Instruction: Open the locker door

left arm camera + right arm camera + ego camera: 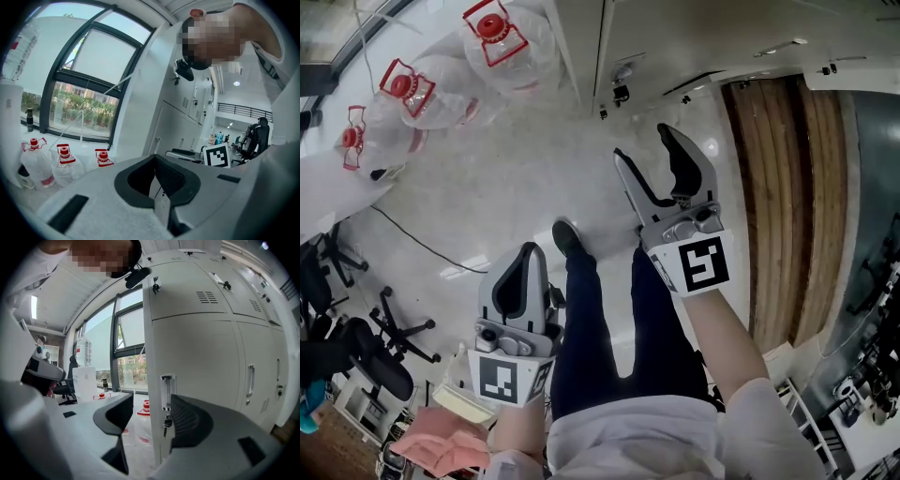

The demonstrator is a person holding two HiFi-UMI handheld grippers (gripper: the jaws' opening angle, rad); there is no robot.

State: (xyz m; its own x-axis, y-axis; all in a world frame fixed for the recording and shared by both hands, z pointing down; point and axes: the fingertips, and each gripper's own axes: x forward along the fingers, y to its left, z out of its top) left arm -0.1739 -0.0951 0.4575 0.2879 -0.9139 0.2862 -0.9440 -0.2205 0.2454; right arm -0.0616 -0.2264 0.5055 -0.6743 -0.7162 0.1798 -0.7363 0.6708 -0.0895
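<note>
Right tongs [150, 405] are spread and empty, lined up just short of the handle [166, 391] on the shut locker door [197, 357]. Left tongs [154, 158] are pressed together, empty, well apart. Approach step; next probably needs pinching the handle, then pulling.

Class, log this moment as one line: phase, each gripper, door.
phase: pre-grasp | left gripper: shut, empty | right gripper: jaws open before clear door handle | white metal locker door: closed
</note>
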